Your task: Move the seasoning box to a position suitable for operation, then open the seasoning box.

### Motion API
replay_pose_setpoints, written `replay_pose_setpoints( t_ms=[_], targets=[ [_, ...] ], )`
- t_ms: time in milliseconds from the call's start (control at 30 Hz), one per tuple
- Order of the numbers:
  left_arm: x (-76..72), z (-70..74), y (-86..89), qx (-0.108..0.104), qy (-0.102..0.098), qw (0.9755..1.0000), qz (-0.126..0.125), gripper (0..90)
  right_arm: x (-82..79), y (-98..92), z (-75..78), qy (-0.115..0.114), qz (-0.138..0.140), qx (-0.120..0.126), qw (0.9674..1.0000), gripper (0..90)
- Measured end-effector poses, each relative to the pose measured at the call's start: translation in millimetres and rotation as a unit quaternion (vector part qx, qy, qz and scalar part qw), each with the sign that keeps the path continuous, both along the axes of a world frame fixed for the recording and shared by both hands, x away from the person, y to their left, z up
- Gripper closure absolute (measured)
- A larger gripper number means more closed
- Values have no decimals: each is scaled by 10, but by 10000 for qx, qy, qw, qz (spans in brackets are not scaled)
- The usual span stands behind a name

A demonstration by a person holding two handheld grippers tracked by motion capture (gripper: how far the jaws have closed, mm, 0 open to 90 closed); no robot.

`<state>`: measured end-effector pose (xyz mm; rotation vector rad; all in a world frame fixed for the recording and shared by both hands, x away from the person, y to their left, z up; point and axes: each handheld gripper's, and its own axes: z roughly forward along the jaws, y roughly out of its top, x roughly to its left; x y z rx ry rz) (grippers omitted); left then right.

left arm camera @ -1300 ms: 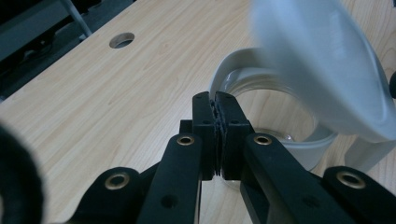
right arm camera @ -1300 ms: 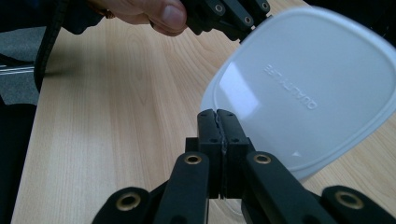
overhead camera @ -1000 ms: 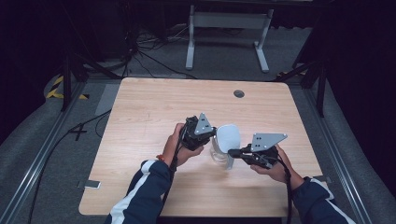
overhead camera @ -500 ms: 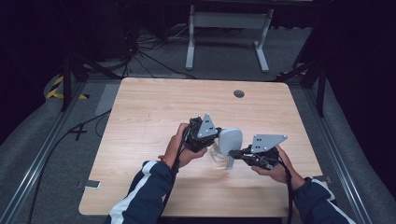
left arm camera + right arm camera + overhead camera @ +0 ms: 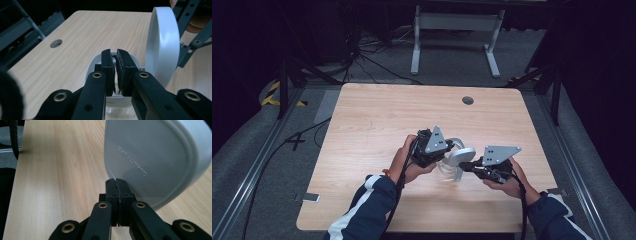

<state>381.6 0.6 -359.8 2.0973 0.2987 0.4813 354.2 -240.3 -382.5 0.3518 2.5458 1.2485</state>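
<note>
Roughly at the middle of the near half of the wooden bench, the two grippers meet over a clear container and its white lid. The left gripper has its jaws pressed close on the container's white rim, seen in the left gripper view with the rim's thin edge between the pads. The right gripper pinches the lid at its edge, jaws nearly together; in the right gripper view the lid stands tilted up on edge beyond the jaws, its raised lettering facing the camera. In the left gripper view the lid rises just beside the container's mouth, on the right.

Open wood lies all round: a broad bare stretch toward the far edge and to the left, a narrower strip toward the right edge and toward the near edge under the person's sleeves. A round cable hole sits near the far edge, well apart from the work. Beyond the bench stand a grey metal frame and loose cables on the floor; a small flat device lies at the near left corner.
</note>
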Motion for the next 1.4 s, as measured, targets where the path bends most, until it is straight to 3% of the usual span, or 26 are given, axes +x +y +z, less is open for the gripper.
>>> replay_pose_setpoints(
  t_ms=[133, 400, 633, 800, 833, 967, 1067, 1100, 1167, 1233, 1300, 1400],
  targets=[
    [-10, -10, 9, -30, 87, 10000, 13, 842, 1, -19, -2, -2, -13, 9, 10000, 895],
    [-11, 19, 175, 15, 17, 9999, 165, 829, -8, -40, 0, 8, -25, -3, 10000, 894],
    [4, -46, 578, 119, 36, 9984, 551, 821, -1, -107, 8, 31, -114, 5, 9999, 893],
    [12, -160, 922, 347, 97, 9954, 890, 804, 25, -108, 7, 81, -137, -7, 9999, 893],
    [12, -160, 922, 347, 97, 9954, 890, 799, 25, -108, 7, 81, -137, -7, 9999, 893],
    [-33, -287, 1206, 544, 190, 9909, 1218, 785, 24, -79, 7, 78, -104, -39, 9999, 893],
    [-89, -423, 1502, 753, 248, 9847, 1550, 737, 5, -81, 14, 40, -98, -65, 9999, 893],
    [-89, -423, 1502, 753, 248, 9847, 1550, 730, 5, -81, 14, 40, -98, -65, 9999, 893],
    [-113, -512, 1676, 644, 391, 9822, 1722, 728, -10, -98, 34, 22, -118, -39, 9999, 893],
    [-168, -627, 1889, 722, 537, 9761, 1980, 720, -18, -128, 53, 34, -137, 20, 9999, 892],
    [-187, -655, 1952, 695, 562, 9753, 2020, 712, -24, -140, 56, -21, -157, -13, 9999, 893],
    [-254, -777, 2136, 591, 834, 9724, 2098, 661, -46, -167, 70, -55, -193, -31, 9998, 892]
  ],
)
